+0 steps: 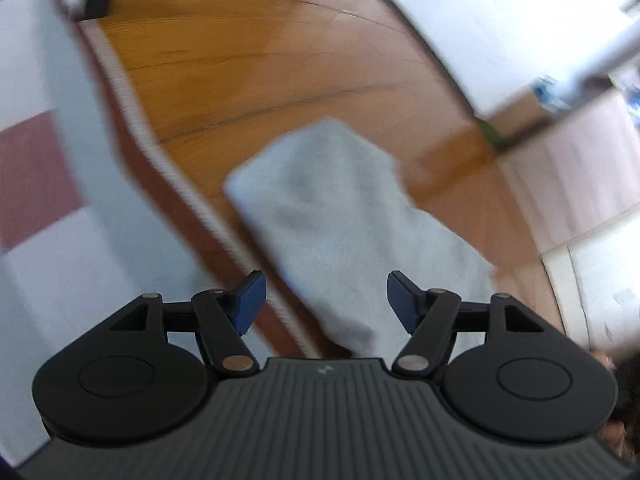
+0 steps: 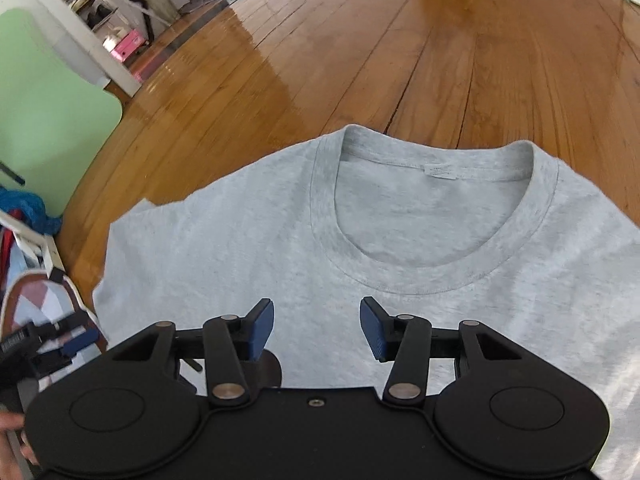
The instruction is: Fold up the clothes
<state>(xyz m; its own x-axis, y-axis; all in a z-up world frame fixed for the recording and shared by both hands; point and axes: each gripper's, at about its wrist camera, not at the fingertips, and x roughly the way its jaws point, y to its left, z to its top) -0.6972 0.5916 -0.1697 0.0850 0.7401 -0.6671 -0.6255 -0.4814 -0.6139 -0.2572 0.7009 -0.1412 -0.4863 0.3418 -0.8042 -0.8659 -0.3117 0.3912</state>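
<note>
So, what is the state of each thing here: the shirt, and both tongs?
Grey T-shirt: spread flat on the wooden floor, front up, collar away from the camera, not folded yet.
Left tongs: open, holding nothing, over a sleeve; view blurred.
Right tongs: open, empty, above the chest.

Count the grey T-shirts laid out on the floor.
1. The grey T-shirt lies flat on the wooden floor, collar away from the right gripper; the left view shows its sleeve. Others may lie outside the views.
</note>
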